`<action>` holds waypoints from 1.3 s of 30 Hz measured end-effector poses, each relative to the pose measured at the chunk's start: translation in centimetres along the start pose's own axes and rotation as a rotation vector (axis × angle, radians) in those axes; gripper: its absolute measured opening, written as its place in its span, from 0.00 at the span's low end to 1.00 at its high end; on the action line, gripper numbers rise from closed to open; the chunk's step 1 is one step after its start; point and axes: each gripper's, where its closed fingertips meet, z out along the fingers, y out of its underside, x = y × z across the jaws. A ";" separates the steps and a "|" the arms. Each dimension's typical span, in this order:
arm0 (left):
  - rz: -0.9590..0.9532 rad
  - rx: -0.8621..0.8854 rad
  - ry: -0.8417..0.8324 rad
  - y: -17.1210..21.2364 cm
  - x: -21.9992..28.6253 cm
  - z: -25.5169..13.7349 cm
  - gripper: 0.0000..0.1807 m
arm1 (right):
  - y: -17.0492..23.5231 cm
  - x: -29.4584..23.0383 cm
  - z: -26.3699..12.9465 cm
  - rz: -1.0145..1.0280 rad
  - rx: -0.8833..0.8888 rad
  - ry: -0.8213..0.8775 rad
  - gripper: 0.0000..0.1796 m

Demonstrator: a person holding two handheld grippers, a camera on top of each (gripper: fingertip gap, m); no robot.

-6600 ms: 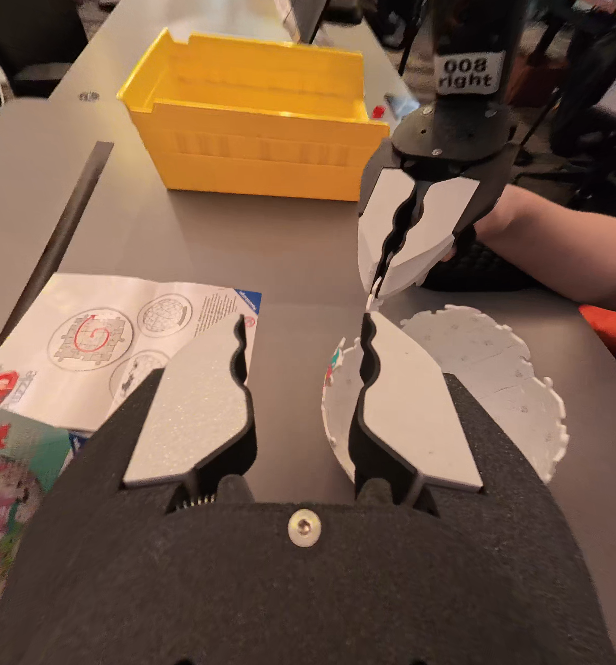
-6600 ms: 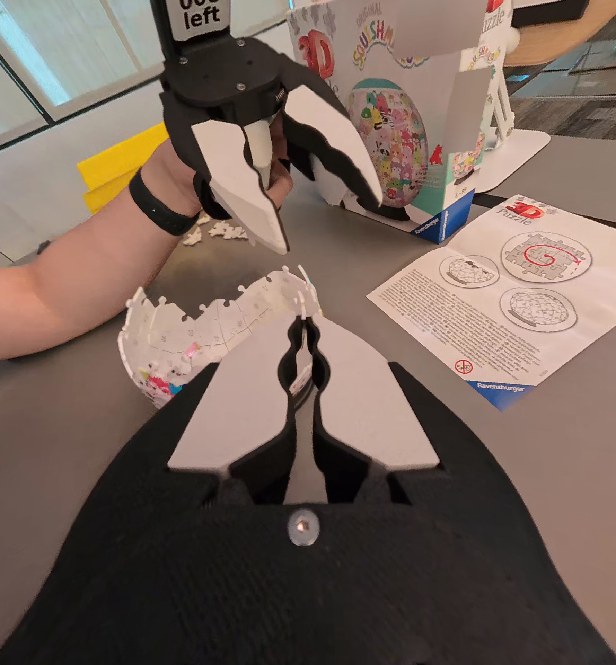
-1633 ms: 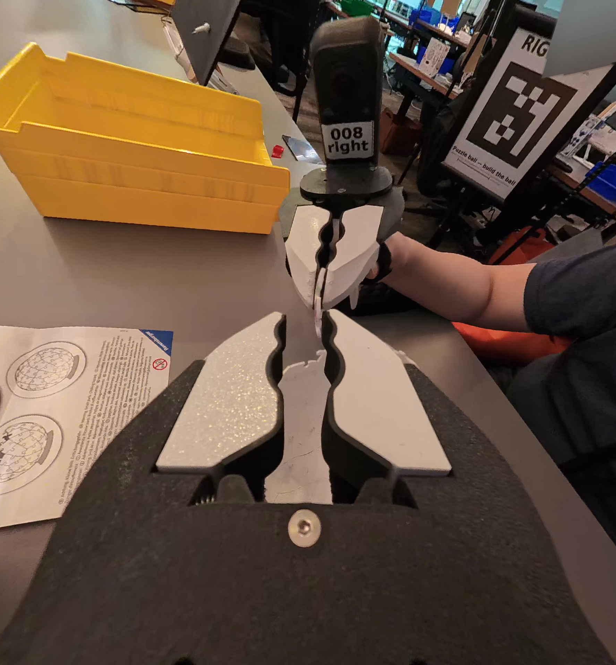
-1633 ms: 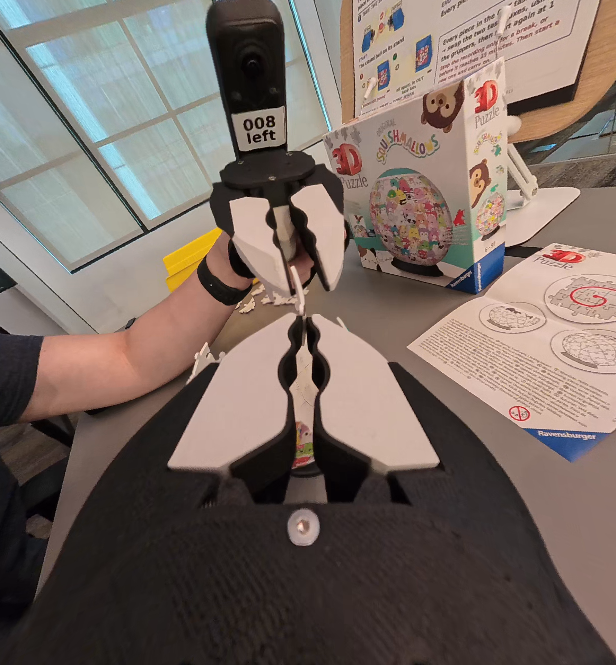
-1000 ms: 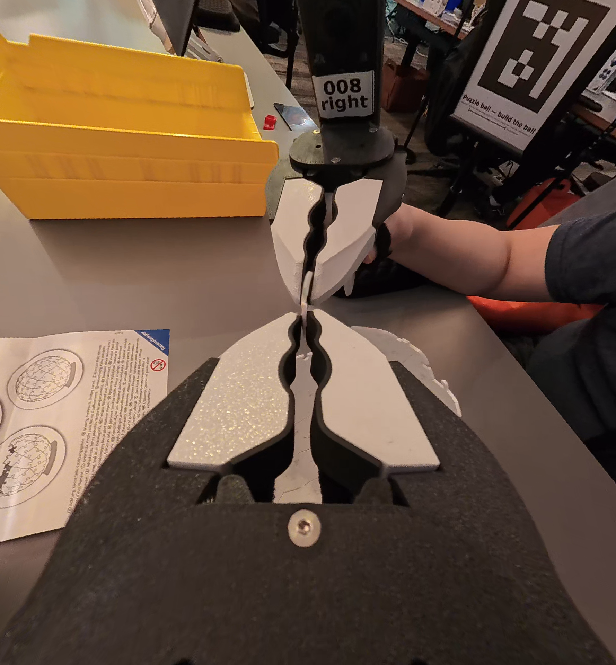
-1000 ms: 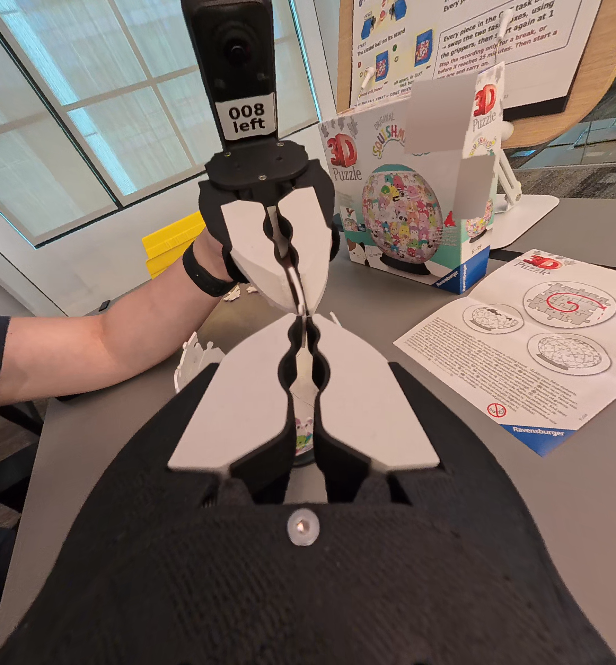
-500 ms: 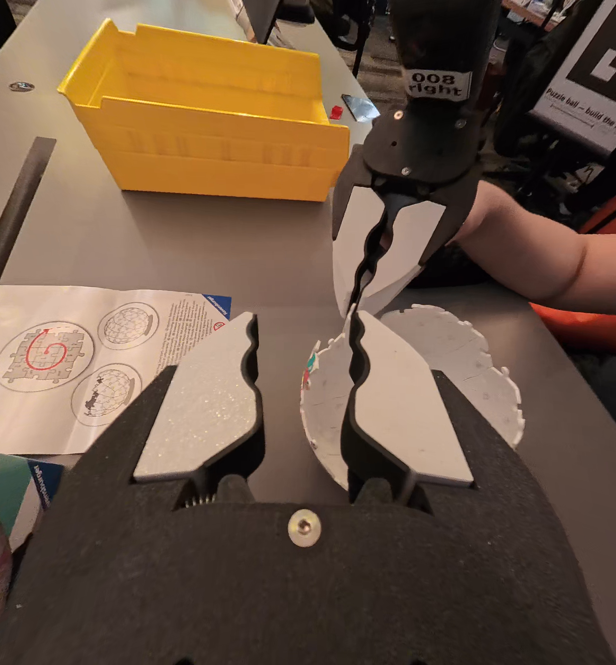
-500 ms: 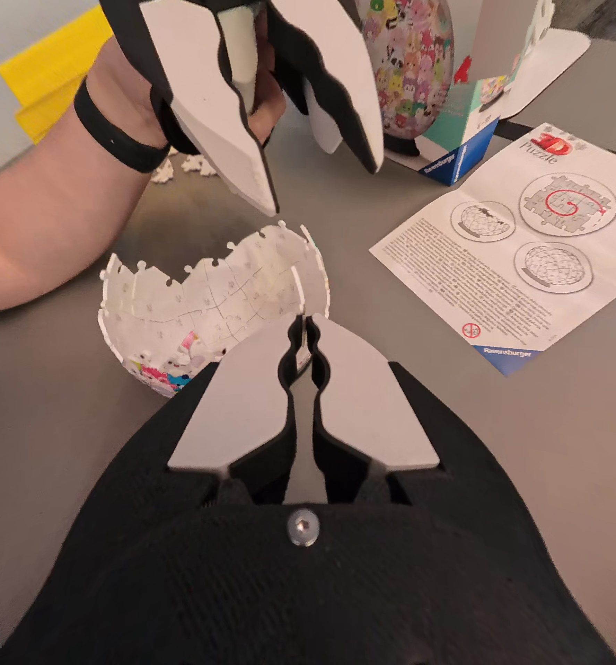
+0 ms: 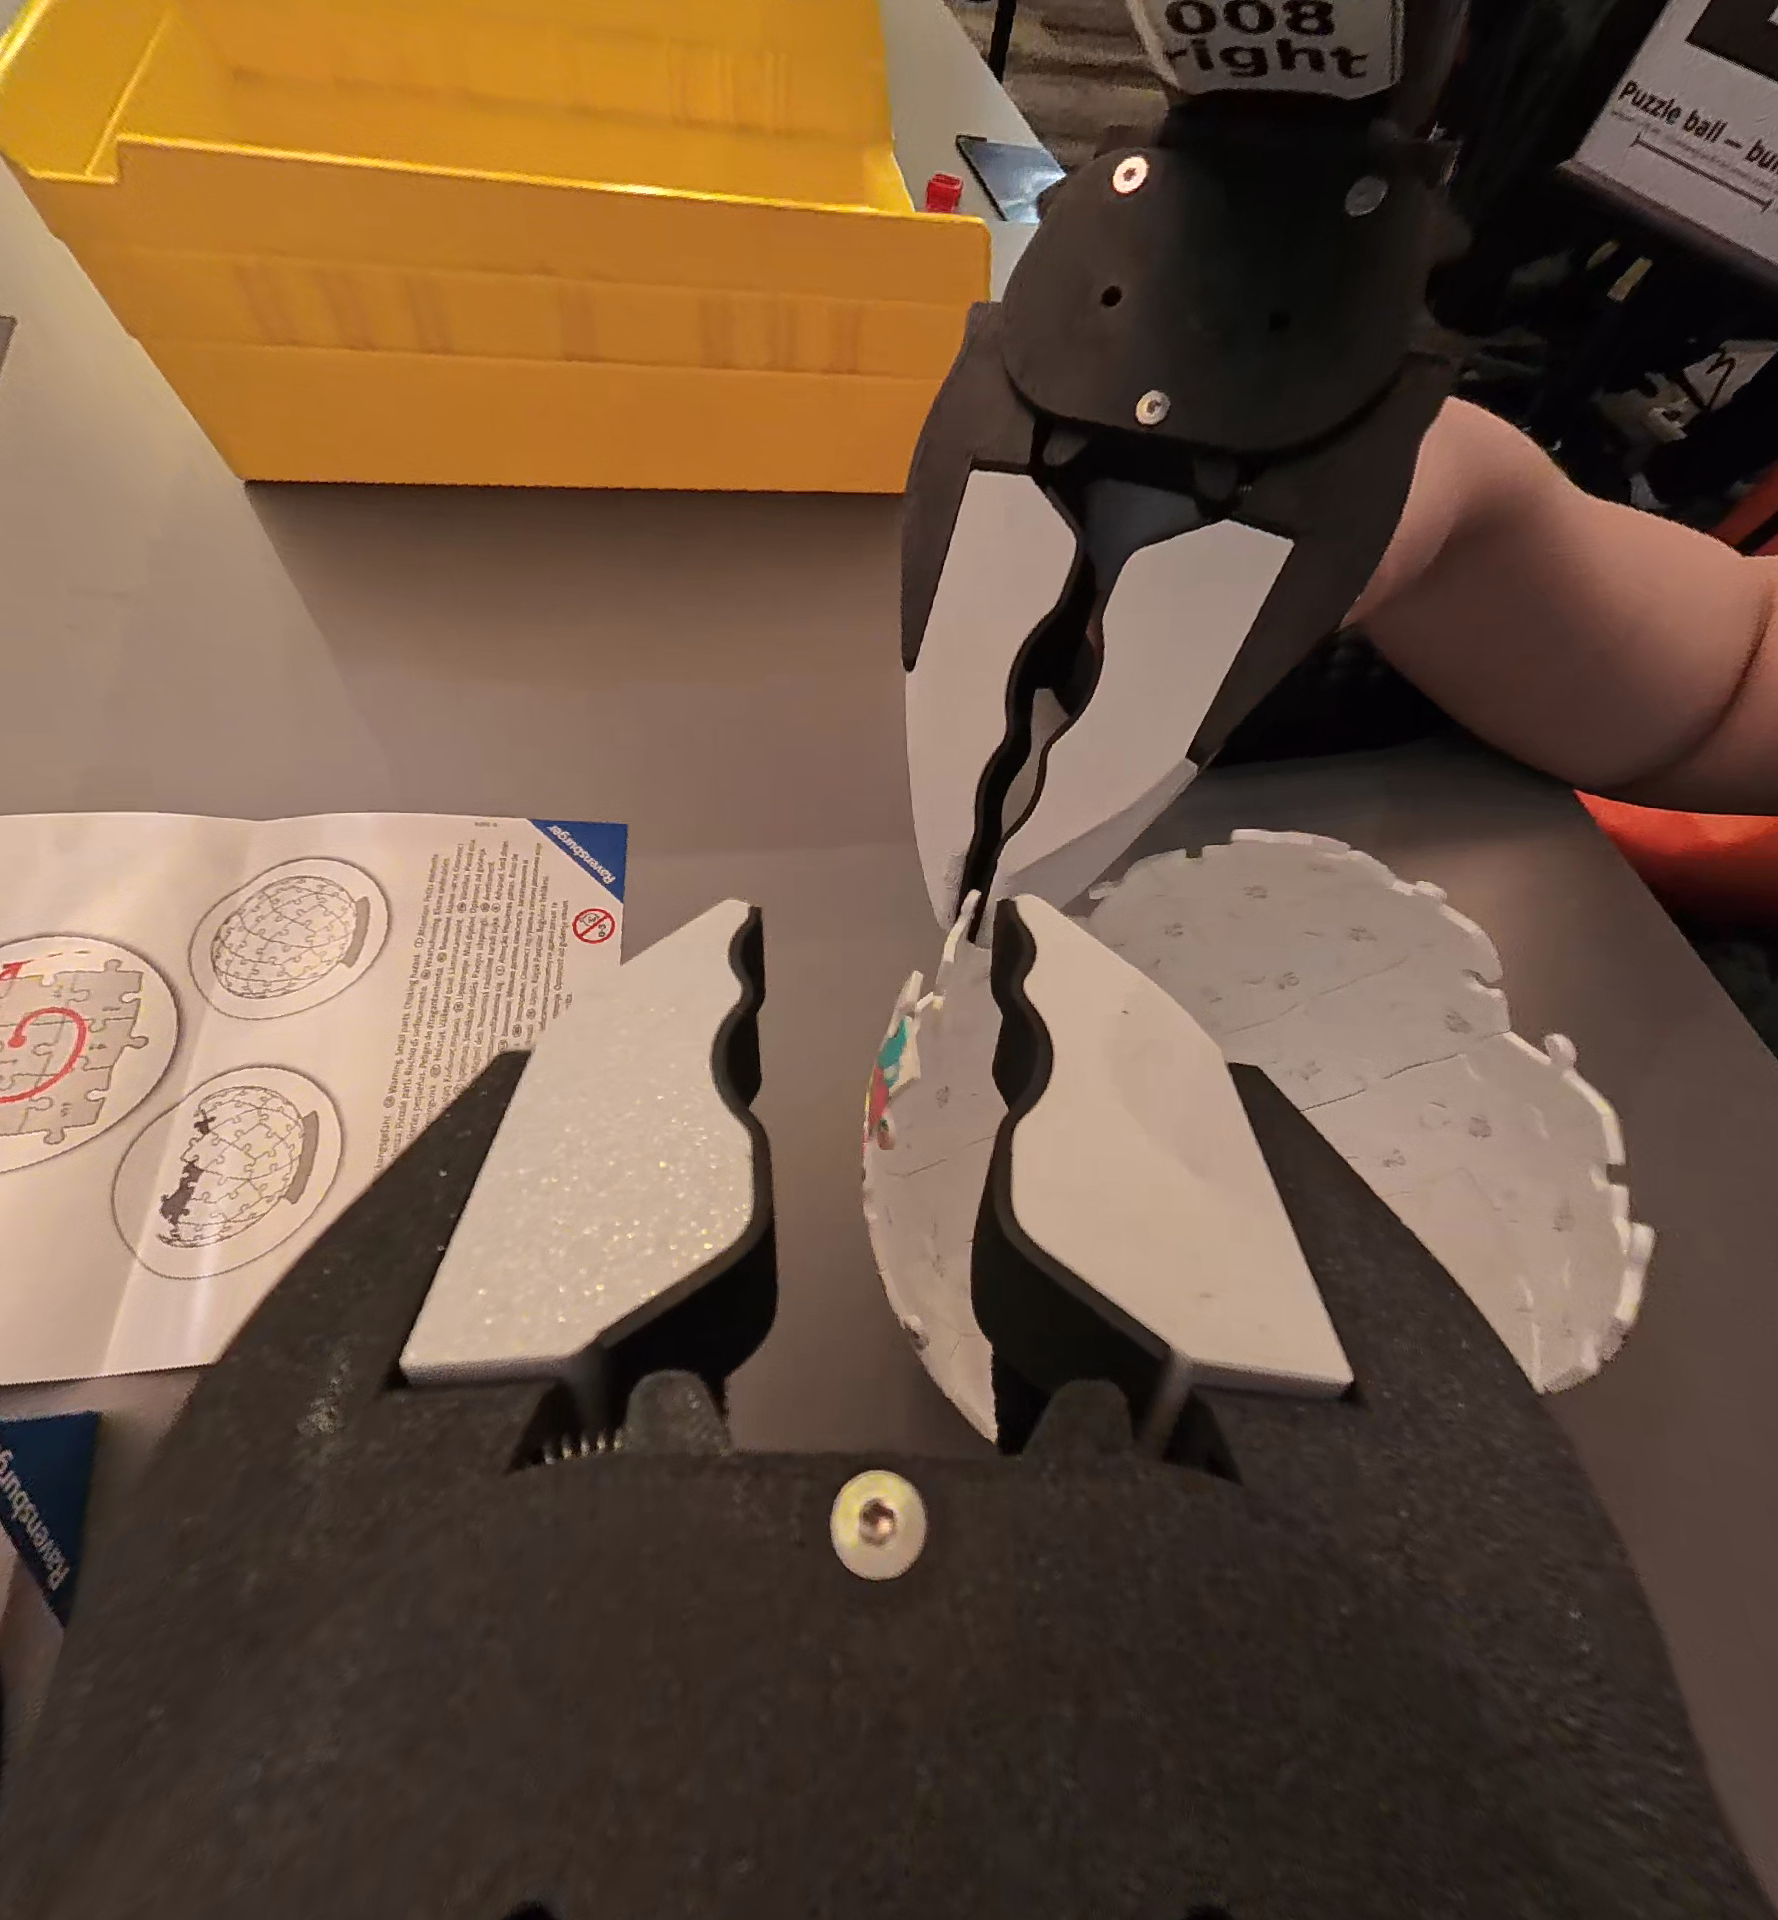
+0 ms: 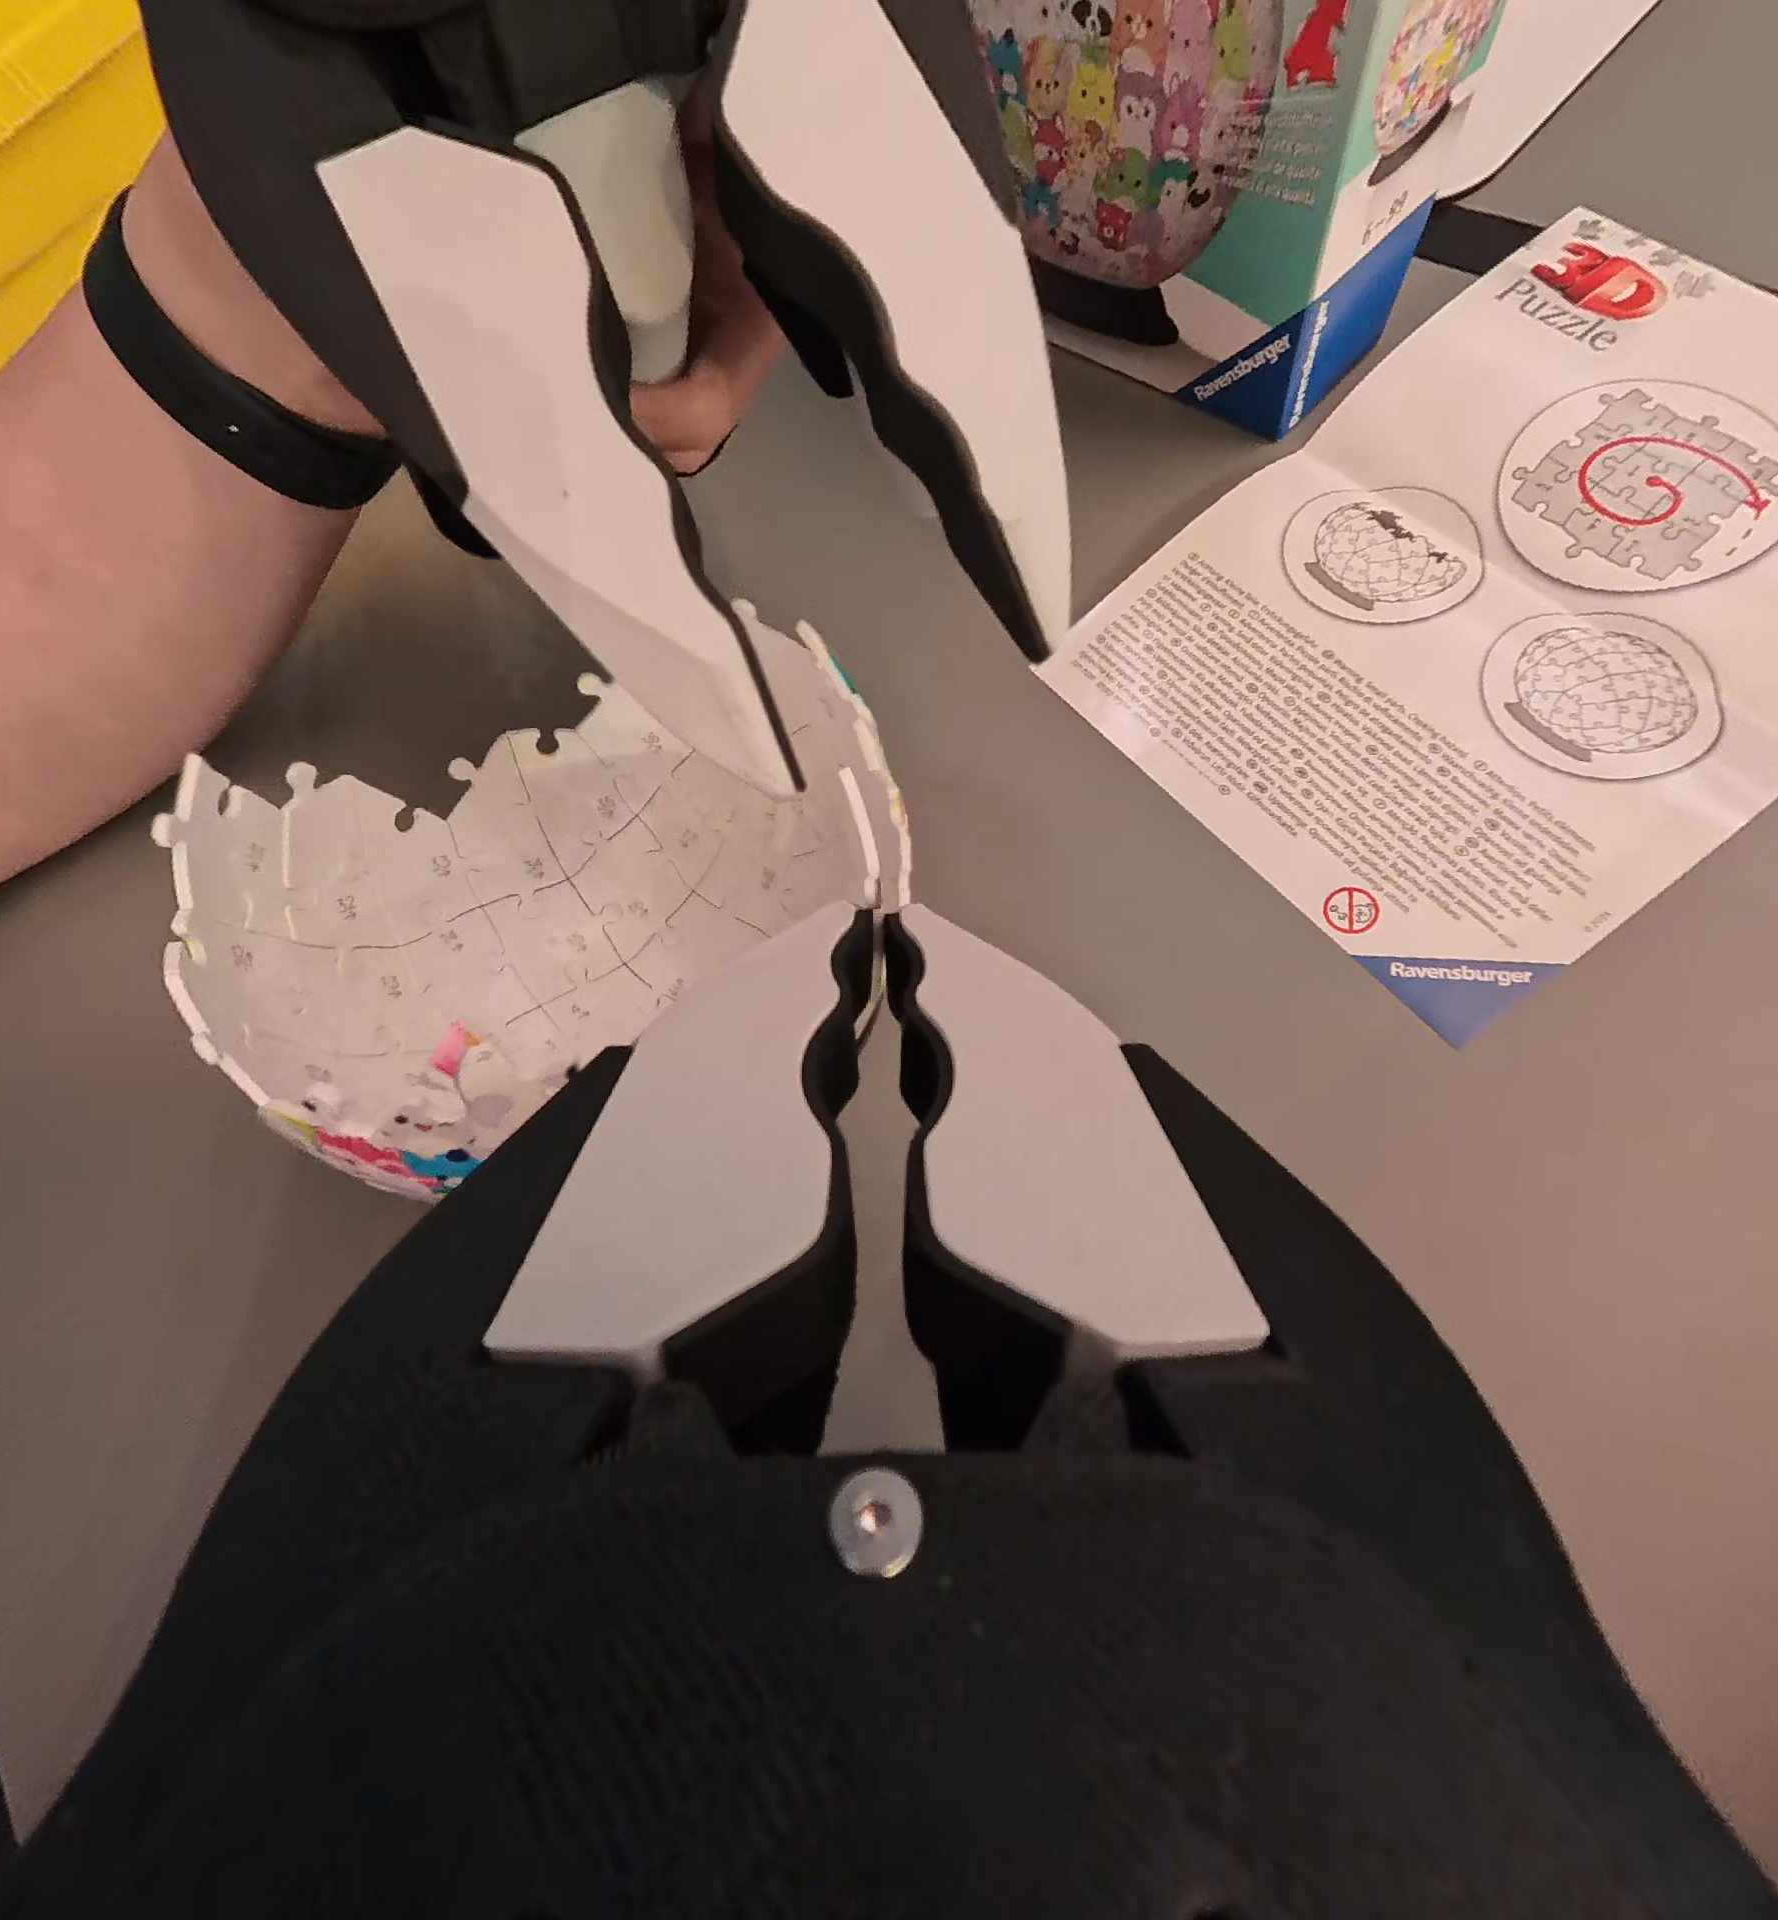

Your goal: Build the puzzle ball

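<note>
A half-built puzzle ball (image 9: 1384,1091), a white shell with a jagged rim, lies on the grey table; it also shows in the right wrist view (image 10: 469,914), with colourful print outside. My right gripper (image 10: 880,916) is shut on a white puzzle piece (image 10: 877,852) held edge-on at the shell's rim; the left wrist view shows this gripper (image 9: 978,883) and piece (image 9: 965,920) too. My left gripper (image 9: 877,914) is open and straddles the shell wall, one finger inside the bowl, one outside. It shows from across in the right wrist view (image 10: 911,717).
A yellow bin (image 9: 552,312) stands at the back. An instruction sheet (image 9: 241,1039) lies left of the shell, also in the right wrist view (image 10: 1487,675). The puzzle box (image 10: 1228,156) stands behind it. A person's forearms reach in from both sides. The table edge runs close right of the shell.
A second ago both grippers were shut on the piece, raised. The left has since opened. Both have come down to the shell, and one left finger now reaches inside the bowl.
</note>
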 end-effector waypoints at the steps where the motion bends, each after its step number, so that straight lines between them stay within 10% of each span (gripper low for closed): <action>1: -0.004 -0.003 0.004 0.1 0.0 0.1 0.23 | 0.0 0.0 0.1 0.004 0.003 -0.002 0.02; 39: 0.014 0.012 0.035 -0.2 0.7 -0.1 0.18 | -0.3 0.1 -0.4 0.017 0.114 -0.009 0.02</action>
